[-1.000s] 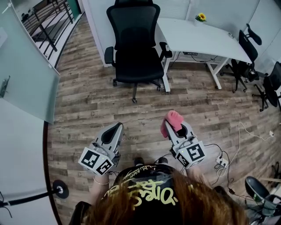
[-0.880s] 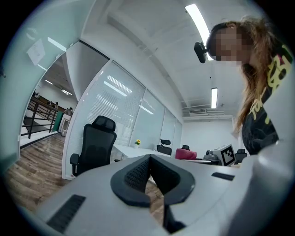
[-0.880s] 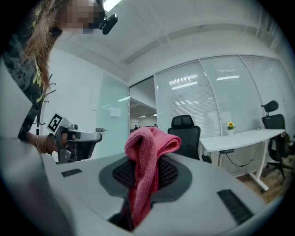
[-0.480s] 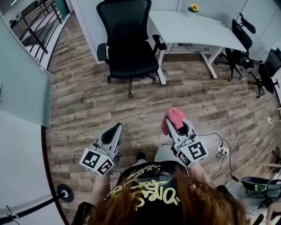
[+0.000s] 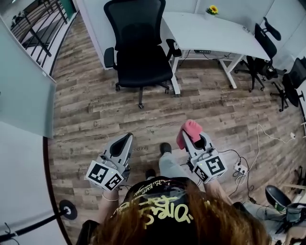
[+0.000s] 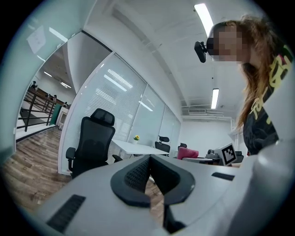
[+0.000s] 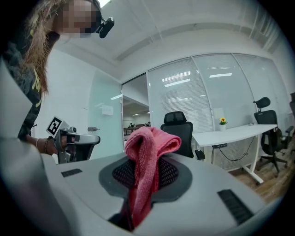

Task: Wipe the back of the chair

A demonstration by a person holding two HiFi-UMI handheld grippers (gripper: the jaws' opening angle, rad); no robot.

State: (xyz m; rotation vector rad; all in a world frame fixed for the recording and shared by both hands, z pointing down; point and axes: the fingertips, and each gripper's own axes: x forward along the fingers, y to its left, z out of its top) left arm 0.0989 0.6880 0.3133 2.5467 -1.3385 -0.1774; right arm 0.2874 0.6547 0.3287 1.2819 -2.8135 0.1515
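Cloth in grip, chair not yet reached.
The right gripper pinches a folded pink terry cloth. The left gripper is pressed together on nothing. The black mesh-backed chair stands well apart across the plank floor, at the white desk's left end. All the wiping looks left to do.

Wood-plank floor underfoot; a white desk carrying a yellow flower; a frosted glass partition left; a spare black office chair right; strip lights overhead.
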